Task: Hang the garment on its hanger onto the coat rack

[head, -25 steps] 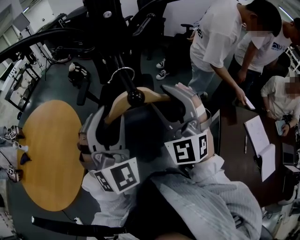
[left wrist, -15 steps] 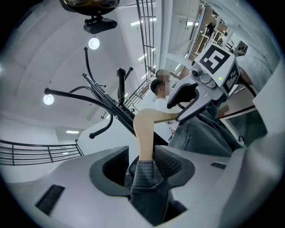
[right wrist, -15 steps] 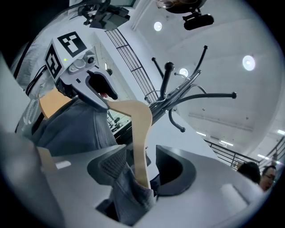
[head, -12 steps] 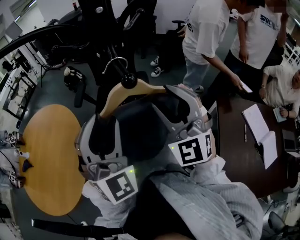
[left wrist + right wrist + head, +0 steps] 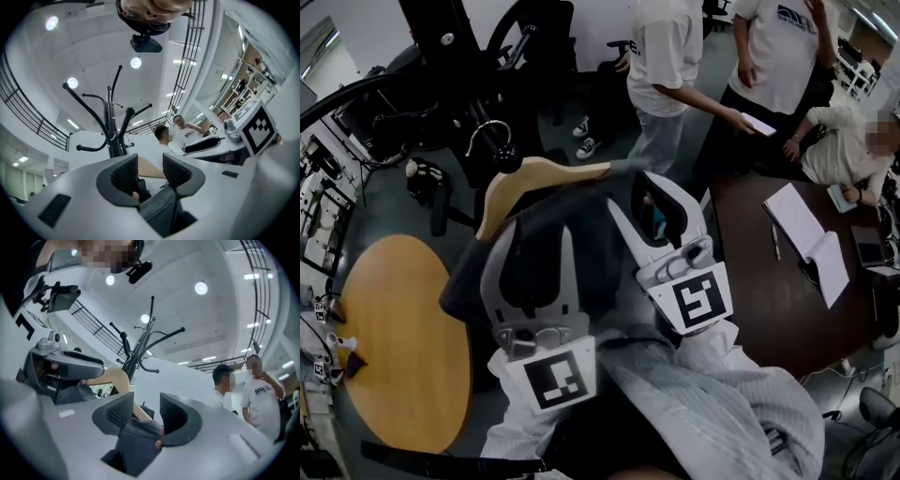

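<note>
A dark garment (image 5: 581, 225) hangs on a wooden hanger (image 5: 539, 172). The hanger's metal hook (image 5: 487, 131) curves around a ball-tipped arm of the black coat rack (image 5: 441, 37). My left gripper (image 5: 534, 232) straddles the garment's left shoulder. In the left gripper view, fabric (image 5: 159, 208) is pinched low between its jaws and the hanger's wood (image 5: 151, 169) crosses the gap. My right gripper (image 5: 642, 192) straddles the right shoulder. Its jaws stand wide, with a loose bulge of fabric (image 5: 138, 432) between them and the wood (image 5: 119, 378) beside the left pad. The rack (image 5: 143, 345) rises just beyond.
A round wooden table (image 5: 394, 356) lies at the lower left. At the right is a dark table (image 5: 769, 309) with an open notebook (image 5: 811, 239). Three people (image 5: 666, 56) stand or sit close behind it. Black chairs (image 5: 534, 37) crowd the rack's base.
The hanger, its hook and the rack arm have shifted left and up in the head view as the view turned. Both grippers stay on the garment's shoulders.
</note>
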`<action>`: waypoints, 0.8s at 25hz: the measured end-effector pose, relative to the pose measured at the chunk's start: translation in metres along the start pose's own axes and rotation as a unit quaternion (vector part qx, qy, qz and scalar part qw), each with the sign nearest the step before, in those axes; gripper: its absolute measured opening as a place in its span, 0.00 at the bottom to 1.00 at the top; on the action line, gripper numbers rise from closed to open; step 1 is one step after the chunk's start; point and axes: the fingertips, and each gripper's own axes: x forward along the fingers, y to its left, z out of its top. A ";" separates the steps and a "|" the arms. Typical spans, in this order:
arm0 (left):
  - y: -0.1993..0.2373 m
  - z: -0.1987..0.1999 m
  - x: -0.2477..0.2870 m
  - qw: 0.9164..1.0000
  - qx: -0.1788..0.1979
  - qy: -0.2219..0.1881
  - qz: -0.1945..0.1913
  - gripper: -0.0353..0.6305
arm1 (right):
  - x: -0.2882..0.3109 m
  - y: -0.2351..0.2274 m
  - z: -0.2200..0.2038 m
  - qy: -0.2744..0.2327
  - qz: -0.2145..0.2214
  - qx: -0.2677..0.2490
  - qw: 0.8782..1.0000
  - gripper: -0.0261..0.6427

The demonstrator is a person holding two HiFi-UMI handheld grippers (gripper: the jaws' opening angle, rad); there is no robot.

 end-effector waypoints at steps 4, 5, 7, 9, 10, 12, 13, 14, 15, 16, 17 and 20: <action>-0.035 0.000 0.011 0.995 -0.069 -0.026 -0.061 0.30 | -0.017 -0.015 -0.004 -0.003 -0.049 0.041 0.998 0.18; -0.043 -0.003 0.015 0.994 -0.082 -0.023 -0.072 0.30 | -0.022 -0.020 -0.006 0.001 -0.063 0.044 0.997 0.13; -0.058 -0.012 0.023 0.991 -0.097 -0.007 -0.090 0.23 | -0.030 -0.030 -0.010 0.013 -0.085 0.047 0.995 0.07; -0.071 -0.022 0.029 0.988 -0.112 0.012 -0.105 0.16 | -0.036 -0.036 -0.016 0.025 -0.093 0.047 0.994 0.04; -0.077 -0.025 0.032 0.986 -0.123 0.020 -0.111 0.12 | -0.038 -0.038 -0.019 0.032 -0.093 0.045 0.994 0.04; -0.088 -0.029 0.036 0.981 -0.146 0.028 -0.122 0.09 | -0.046 -0.043 -0.025 0.048 -0.094 0.040 0.994 0.04; -0.094 -0.031 0.039 0.979 -0.156 0.032 -0.126 0.08 | -0.050 -0.046 -0.029 0.058 -0.095 0.038 0.993 0.04; -0.099 -0.033 0.041 0.977 -0.164 0.035 -0.131 0.07 | -0.053 -0.047 -0.034 0.067 -0.096 0.038 0.992 0.04; -0.103 -0.035 0.042 0.975 -0.173 0.038 -0.135 0.07 | -0.055 -0.048 -0.038 0.076 -0.096 0.040 0.992 0.04; -0.107 -0.037 0.044 0.973 -0.183 0.040 -0.138 0.07 | -0.057 -0.049 -0.042 0.083 -0.095 0.043 0.991 0.04; -0.109 -0.040 0.046 0.970 -0.192 0.041 -0.142 0.06 | -0.057 -0.049 -0.046 0.089 -0.094 0.046 0.990 0.04; -0.115 -0.045 0.049 0.968 -0.198 0.048 -0.146 0.06 | -0.057 -0.047 -0.053 0.102 -0.085 0.048 0.990 0.04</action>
